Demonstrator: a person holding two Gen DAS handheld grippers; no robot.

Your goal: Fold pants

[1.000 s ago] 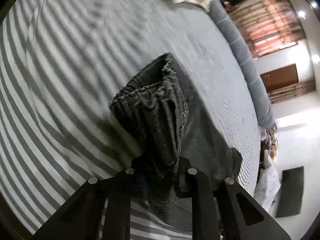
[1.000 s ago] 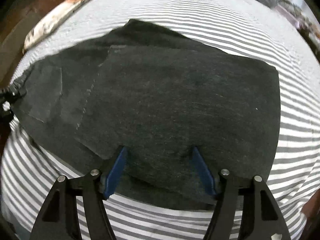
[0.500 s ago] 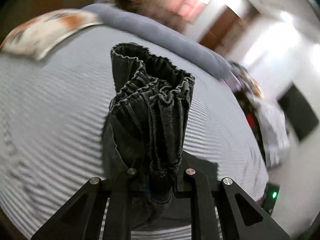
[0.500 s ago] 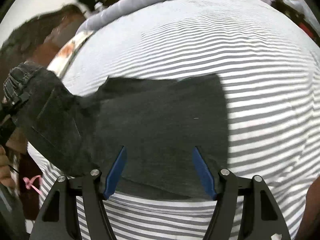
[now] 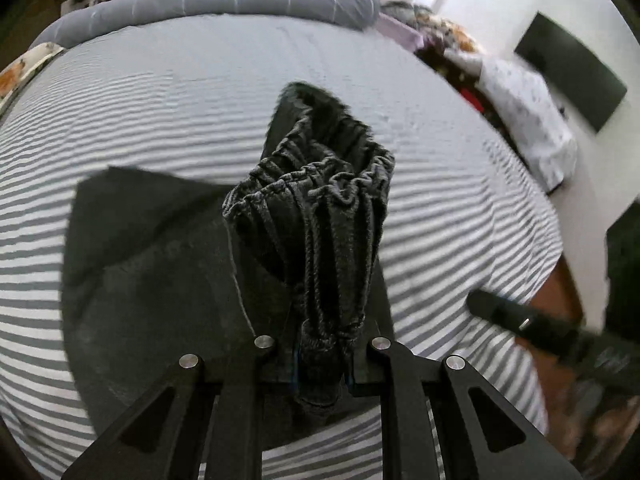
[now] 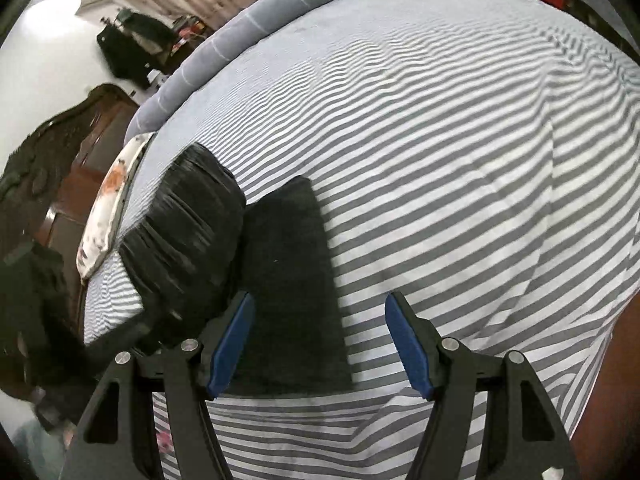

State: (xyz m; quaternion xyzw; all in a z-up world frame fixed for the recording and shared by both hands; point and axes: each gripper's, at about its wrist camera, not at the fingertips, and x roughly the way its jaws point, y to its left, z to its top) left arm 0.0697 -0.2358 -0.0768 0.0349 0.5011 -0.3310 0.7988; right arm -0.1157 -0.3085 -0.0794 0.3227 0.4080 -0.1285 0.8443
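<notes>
Two tools: left tool [image 5: 322, 364] clamps pants [image 5: 316, 216] waistband; right tool [image 6: 318, 346] gapes empty.

The pants [image 5: 312, 216] in the black left gripper [image 5: 322, 376] are charcoal grey, faintly speckled like washed denim. Below both grippers the sheet [image 6: 440, 160] is striped grey and white. Beyond it lies a blue-grey bolster [image 5: 224, 0] with thin white lines. The right gripper [image 6: 318, 346] is black with blue pads [image 6: 232, 344].
</notes>
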